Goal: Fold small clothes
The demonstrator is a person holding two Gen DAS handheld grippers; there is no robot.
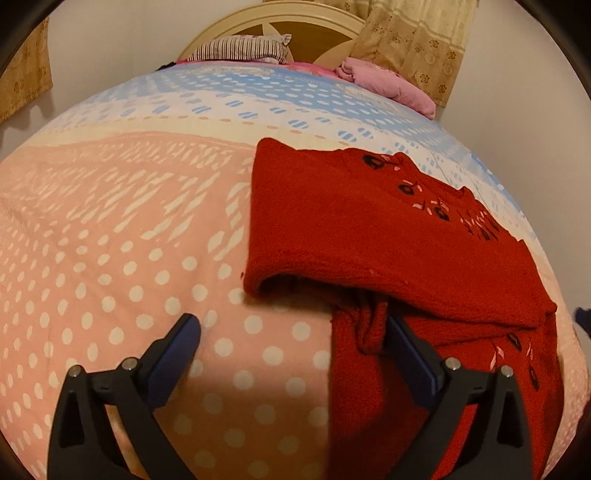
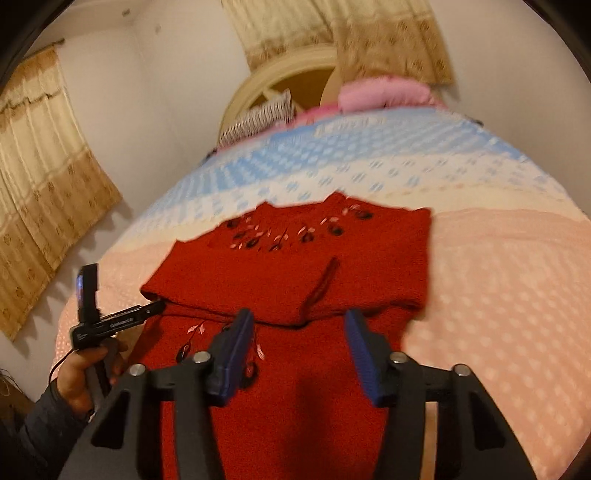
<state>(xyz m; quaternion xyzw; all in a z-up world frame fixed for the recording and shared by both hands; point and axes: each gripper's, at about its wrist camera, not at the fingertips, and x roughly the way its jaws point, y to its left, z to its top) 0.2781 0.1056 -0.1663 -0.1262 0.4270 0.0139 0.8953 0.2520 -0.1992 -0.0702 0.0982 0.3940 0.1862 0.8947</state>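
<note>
Red sweater (image 1: 388, 229) lies half-folded on the bed (image 1: 110, 240); left gripper (image 1: 291, 332) and right gripper (image 2: 299, 325) both spread apart

Bed (image 1: 110, 229) covered by a quilt (image 1: 155, 122) printed in bands: pink with white polka dots nearest the cameras, pink with white dashes beyond, then a cream strip, then pale blue and white toward the head. A cream headboard (image 1: 295, 14) with a brown star-shaped inset closes the far end. Lying directly on the quilt: a red knitted sweater (image 1: 351, 229) with dark embroidered flowers, partly folded, its upper layer doubled over the lower part; a striped pillow (image 1: 240, 48) against the headboard; a bundled pink blanket (image 1: 388, 81) beside it at the far corner, below the curtain.
</note>
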